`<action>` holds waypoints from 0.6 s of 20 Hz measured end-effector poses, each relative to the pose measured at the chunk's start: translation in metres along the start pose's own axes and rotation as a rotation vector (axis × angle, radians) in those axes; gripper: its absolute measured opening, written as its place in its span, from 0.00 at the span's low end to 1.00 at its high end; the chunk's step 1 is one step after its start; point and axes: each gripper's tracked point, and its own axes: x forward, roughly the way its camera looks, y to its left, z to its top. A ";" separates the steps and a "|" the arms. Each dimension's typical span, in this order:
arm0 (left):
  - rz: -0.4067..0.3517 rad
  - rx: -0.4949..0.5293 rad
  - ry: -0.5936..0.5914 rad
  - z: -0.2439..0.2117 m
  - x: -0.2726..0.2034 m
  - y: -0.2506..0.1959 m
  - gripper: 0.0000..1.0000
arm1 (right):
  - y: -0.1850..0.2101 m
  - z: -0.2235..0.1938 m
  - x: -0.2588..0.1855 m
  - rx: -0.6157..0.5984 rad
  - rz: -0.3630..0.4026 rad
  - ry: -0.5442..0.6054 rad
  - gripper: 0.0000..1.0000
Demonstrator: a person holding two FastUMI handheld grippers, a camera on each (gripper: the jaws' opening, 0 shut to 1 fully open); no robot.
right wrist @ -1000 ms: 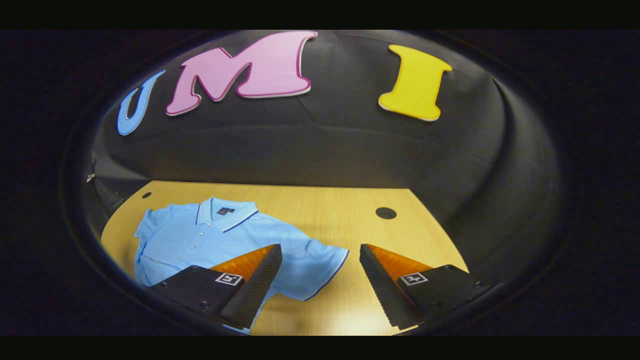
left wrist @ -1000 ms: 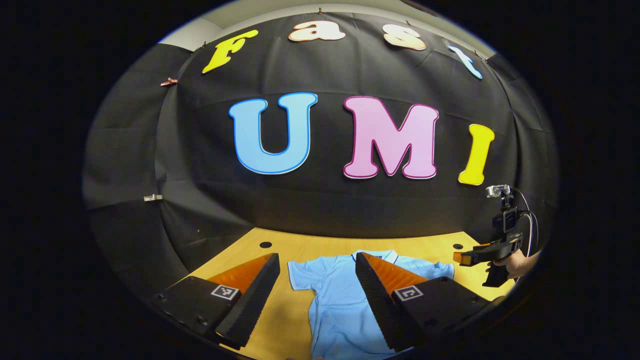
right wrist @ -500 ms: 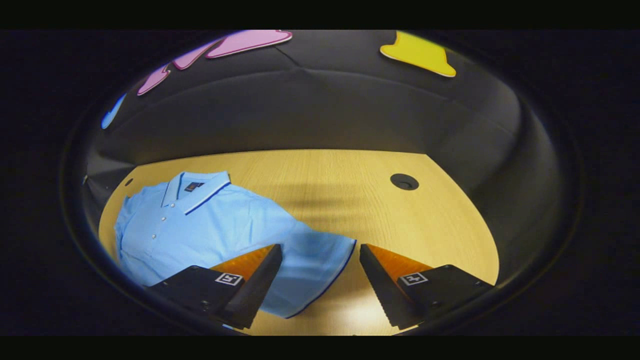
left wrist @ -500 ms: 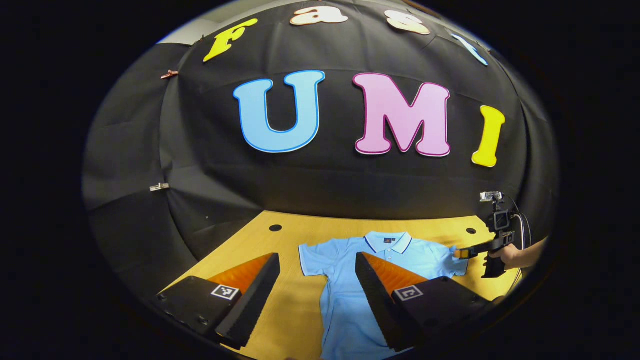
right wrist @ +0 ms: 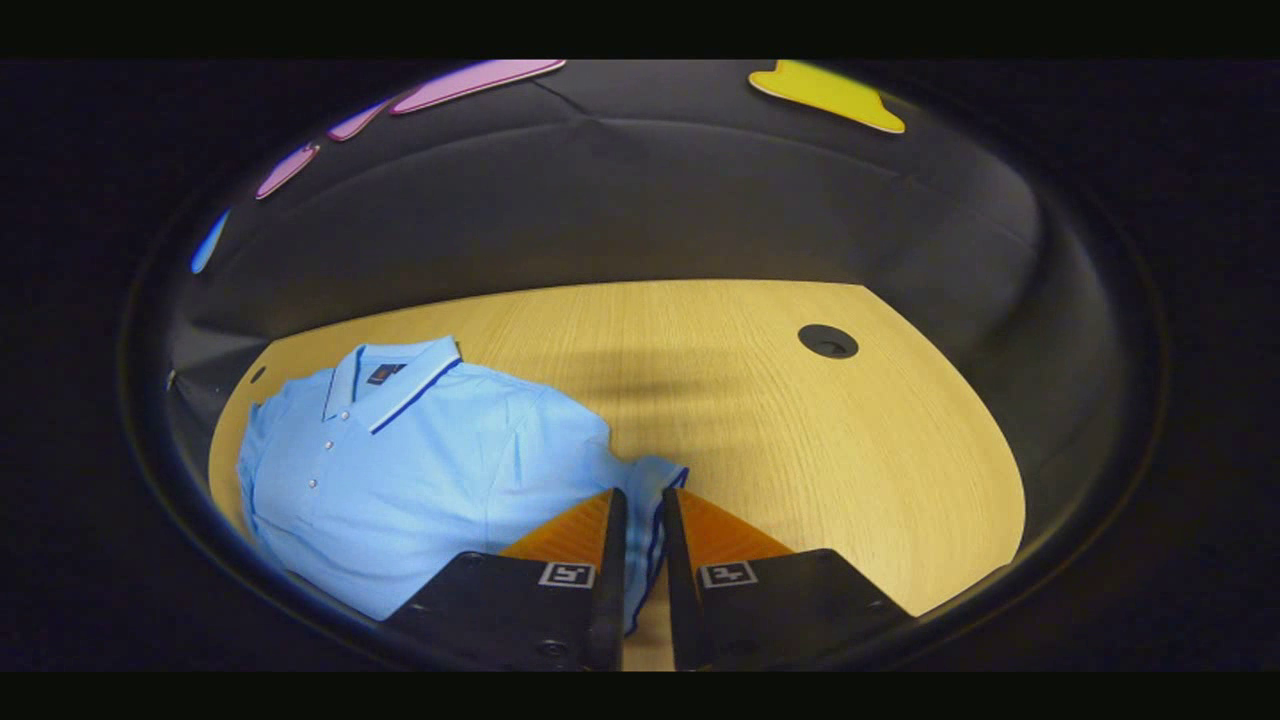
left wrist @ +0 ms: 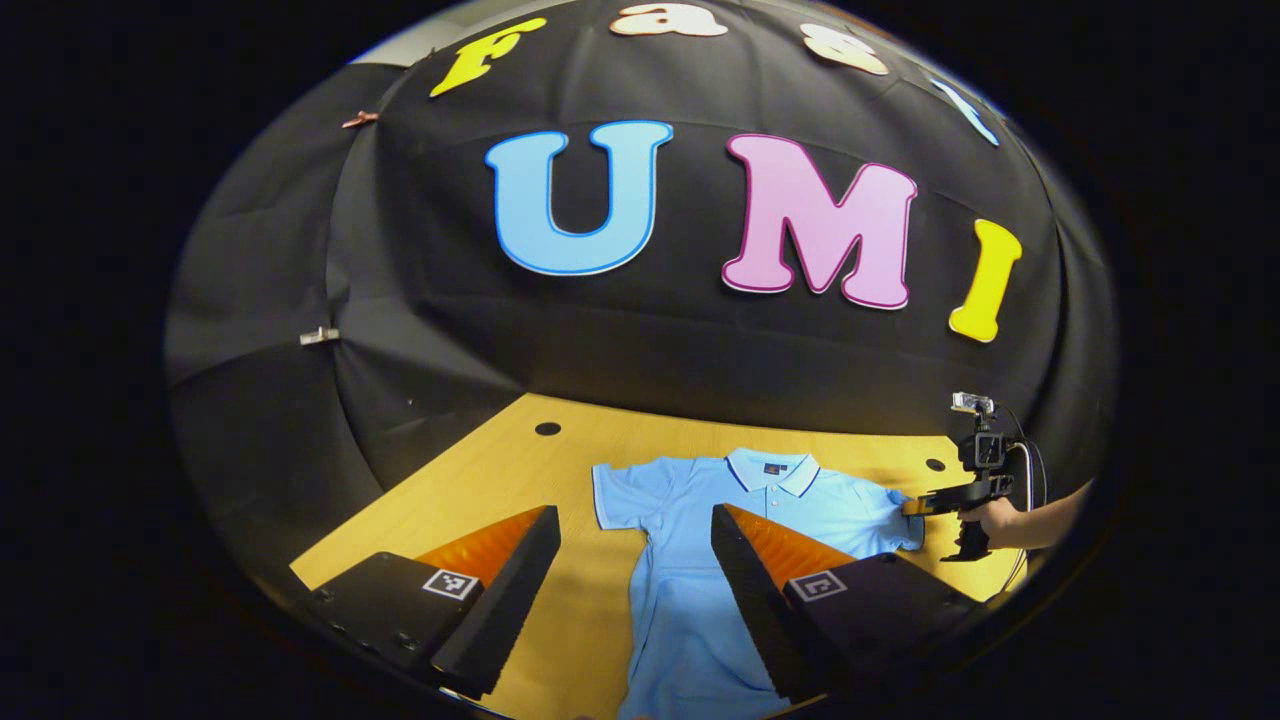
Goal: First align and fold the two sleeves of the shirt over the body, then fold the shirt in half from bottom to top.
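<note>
One light blue shirt (left wrist: 700,560) is lying flat on the wooden table (right wrist: 800,420), face up, with its collar (right wrist: 395,375) pointing toward the far edge by the black cloth wall (left wrist: 640,340). In the right gripper view, the right gripper (right wrist: 640,560) is sitting at the shirt's sleeve (right wrist: 650,500), and its two fingers are pressed close together with the sleeve's edge between them, so they are pinching the cloth. In the left gripper view, that same gripper is showing far off near the right edge of the table, and a hand (left wrist: 995,520) is holding it at the tip of the sleeve. The left gripper (left wrist: 635,575) is hanging over the near edge of the table with its fingers spread wide apart, holding nothing. One of its fingers is showing in front of the shirt's body and the other is showing over bare wood beside the other sleeve (left wrist: 625,495). Round dark holes (right wrist: 828,341) are sitting in the table near its far corners.
</note>
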 end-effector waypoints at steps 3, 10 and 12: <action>0.034 -0.032 0.005 -0.005 -0.005 0.018 0.96 | 0.005 0.000 0.001 0.058 -0.010 0.014 0.06; 0.105 -0.039 0.011 -0.018 -0.021 0.057 0.97 | 0.017 0.034 -0.025 -0.027 -0.117 -0.066 0.00; 0.102 -0.045 0.008 -0.022 -0.024 0.059 0.97 | 0.030 0.049 -0.036 -0.103 -0.129 -0.099 0.06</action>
